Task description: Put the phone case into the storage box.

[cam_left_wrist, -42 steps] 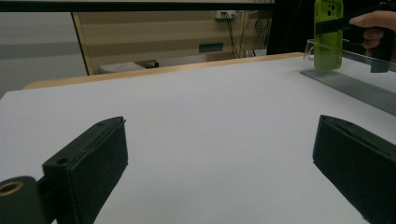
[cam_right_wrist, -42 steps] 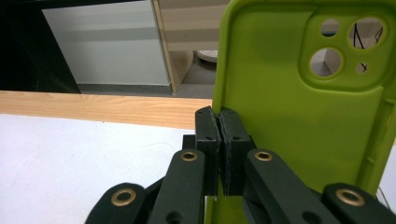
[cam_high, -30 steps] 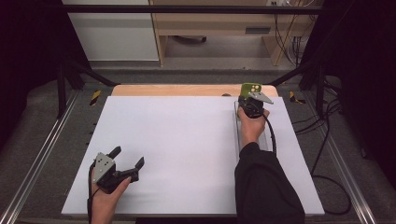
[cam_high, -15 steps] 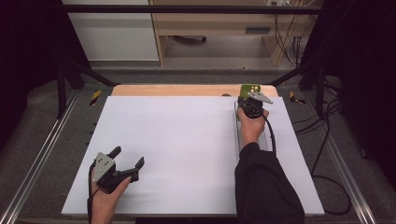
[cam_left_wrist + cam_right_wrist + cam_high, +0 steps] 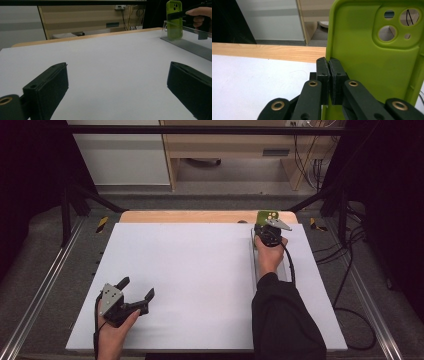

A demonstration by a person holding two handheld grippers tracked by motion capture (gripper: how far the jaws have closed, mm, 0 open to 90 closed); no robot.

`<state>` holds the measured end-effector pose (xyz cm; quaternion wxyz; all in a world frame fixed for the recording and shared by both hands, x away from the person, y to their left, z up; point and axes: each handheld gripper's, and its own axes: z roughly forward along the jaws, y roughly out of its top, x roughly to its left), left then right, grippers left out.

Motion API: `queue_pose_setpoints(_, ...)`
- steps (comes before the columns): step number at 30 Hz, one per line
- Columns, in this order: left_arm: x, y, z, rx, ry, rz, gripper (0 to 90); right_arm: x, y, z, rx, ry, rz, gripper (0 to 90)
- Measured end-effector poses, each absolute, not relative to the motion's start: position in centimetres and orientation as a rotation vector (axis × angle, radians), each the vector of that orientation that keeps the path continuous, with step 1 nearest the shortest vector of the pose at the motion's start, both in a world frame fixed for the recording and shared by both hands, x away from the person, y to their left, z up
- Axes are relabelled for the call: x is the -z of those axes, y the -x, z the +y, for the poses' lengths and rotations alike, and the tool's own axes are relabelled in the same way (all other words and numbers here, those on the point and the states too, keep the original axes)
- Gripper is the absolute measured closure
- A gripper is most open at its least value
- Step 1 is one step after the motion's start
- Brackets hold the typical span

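Nearest you, at the lower left of the high view, your left gripper [image 5: 136, 290] rests low over the white table sheet [image 5: 190, 280] with its two black jaws spread wide and nothing between them. In the left gripper view those jaws stand at the two bottom corners of the frame, with bare white sheet between them.

Farther up, right of centre in the high view, your black-sleeved right arm [image 5: 282, 320] reaches along the sheet's right side to your right gripper [image 5: 267, 222], near the sheet's top right corner. Its jaws are closed on the edge of a lime-green soft plastic phone case [image 5: 377, 57] with round camera cut-outs. In the right gripper view the two pads meet on the case's left rim, at the centre of the frame, and the case stands upright with its cut-outs at the upper right.

In the left gripper view, the case [image 5: 174, 20] appears at the upper right, upright, at the far end of a clear plastic rack on a grey ridged base [image 5: 190, 46]; whether it touches the rack, you cannot tell.

Beyond the sheet, a light wooden table edge [image 5: 200, 216] runs across.
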<state>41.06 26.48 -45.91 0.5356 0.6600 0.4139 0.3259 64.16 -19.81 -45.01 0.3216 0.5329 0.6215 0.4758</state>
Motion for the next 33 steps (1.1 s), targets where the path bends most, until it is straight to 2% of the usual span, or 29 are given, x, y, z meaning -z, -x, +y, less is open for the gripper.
queue_pose_setpoints(18, 45.96, -41.09, 26.40, -0.774, -1.573, 0.987, 2.8, 45.04, -64.14, -19.71, -1.250, -1.400, 1.653, 87.0)
queue_pose_setpoints(33, 45.96, -41.09, 26.46, -0.775, -1.572, 0.987, 2.9, 44.75, -64.00, -19.60, -1.250, -1.408, 1.652, 71.4)
